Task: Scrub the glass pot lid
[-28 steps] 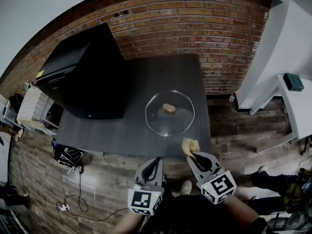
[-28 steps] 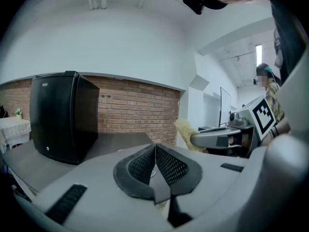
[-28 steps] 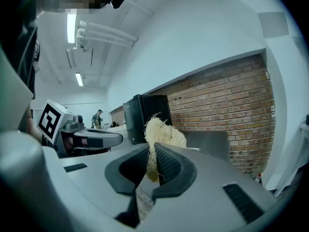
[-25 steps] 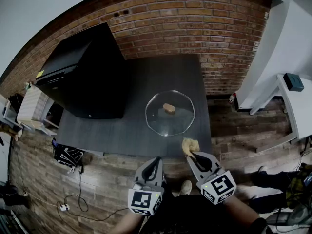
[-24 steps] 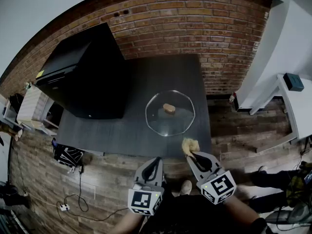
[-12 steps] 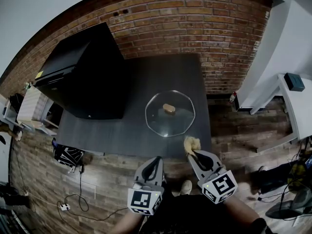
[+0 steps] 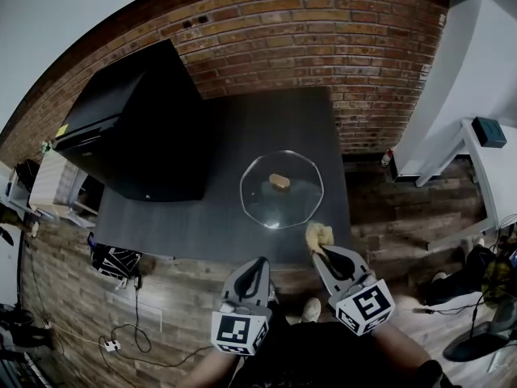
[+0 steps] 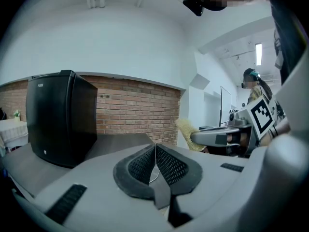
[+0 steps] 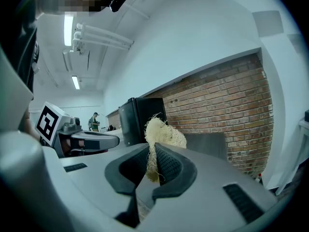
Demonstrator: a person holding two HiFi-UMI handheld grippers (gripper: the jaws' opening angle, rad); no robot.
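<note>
The glass pot lid lies flat on the dark table, right of the middle, with a tan knob at its centre. My right gripper hovers at the table's near edge, just below the lid, shut on a pale yellow fibrous scrubber. In the right gripper view the scrubber sticks up from between the closed jaws. My left gripper hangs below the table's near edge, shut with nothing in it. Neither gripper touches the lid.
A tall black cabinet fills the table's left half. A red brick wall runs behind the table. Cables lie on the wood floor at lower left. White furniture stands to the right.
The right gripper with the scrubber has crept slightly up and right toward the table edge. The left gripper and the lid have not moved.
</note>
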